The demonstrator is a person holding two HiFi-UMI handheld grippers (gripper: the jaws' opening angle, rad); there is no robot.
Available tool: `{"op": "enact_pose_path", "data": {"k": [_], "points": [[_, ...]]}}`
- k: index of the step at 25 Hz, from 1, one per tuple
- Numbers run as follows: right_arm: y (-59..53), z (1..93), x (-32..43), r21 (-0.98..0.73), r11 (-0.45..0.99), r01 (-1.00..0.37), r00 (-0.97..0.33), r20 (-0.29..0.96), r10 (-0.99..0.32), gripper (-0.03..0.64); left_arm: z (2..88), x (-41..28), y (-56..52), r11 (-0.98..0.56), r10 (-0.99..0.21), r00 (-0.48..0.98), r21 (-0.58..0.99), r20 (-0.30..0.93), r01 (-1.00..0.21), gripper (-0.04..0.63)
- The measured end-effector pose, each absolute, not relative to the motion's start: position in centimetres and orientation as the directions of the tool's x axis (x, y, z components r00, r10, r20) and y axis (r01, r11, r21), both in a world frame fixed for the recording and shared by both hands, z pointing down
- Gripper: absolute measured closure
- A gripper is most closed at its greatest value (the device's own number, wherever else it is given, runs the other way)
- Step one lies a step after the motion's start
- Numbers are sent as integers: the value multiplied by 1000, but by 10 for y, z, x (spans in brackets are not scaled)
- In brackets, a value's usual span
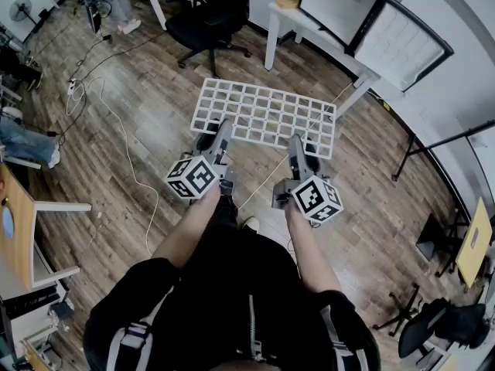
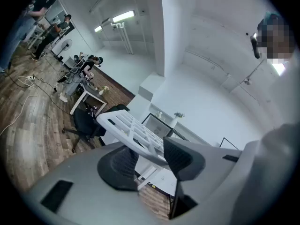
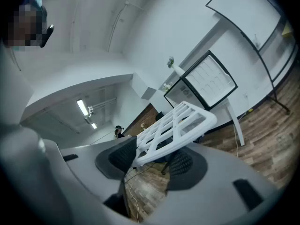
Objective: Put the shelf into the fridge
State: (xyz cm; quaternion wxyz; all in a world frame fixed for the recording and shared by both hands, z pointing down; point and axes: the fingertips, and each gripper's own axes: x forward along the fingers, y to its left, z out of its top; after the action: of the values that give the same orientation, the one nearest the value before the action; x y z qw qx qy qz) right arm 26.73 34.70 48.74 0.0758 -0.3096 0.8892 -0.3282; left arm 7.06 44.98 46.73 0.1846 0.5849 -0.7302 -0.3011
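Note:
A white grid shelf (image 1: 267, 114) hangs level above the wooden floor, carried by its near edge. My left gripper (image 1: 223, 126) is shut on that edge at the left, and my right gripper (image 1: 296, 140) is shut on it at the right. In the left gripper view the shelf (image 2: 131, 130) runs away from the left gripper (image 2: 150, 156), its rim pinched between the dark pads. The right gripper view shows the same shelf (image 3: 180, 121) clamped in the right gripper (image 3: 152, 156). The small black-framed fridge (image 1: 340, 6) stands on a white table (image 1: 309, 33) beyond the shelf.
A black office chair (image 1: 209, 22) stands left of the white table. Cables (image 1: 124, 137) trail over the floor at the left. A black stand (image 1: 433, 145) is at the right, a wooden desk (image 1: 19, 230) at the left edge. People stand far off (image 2: 47, 13).

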Motion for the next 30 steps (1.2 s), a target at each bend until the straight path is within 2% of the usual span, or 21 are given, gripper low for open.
{"op": "enact_pose_path", "data": {"k": [15, 30], "points": [[353, 492, 282, -640, 587, -496, -802, 78, -593, 410, 471, 85, 453, 136, -969, -237, 654, -69, -745, 420], [267, 498, 206, -643, 553, -530, -773, 98, -627, 411, 478, 2, 351, 89, -983, -175, 667, -62, -739, 420]]}}
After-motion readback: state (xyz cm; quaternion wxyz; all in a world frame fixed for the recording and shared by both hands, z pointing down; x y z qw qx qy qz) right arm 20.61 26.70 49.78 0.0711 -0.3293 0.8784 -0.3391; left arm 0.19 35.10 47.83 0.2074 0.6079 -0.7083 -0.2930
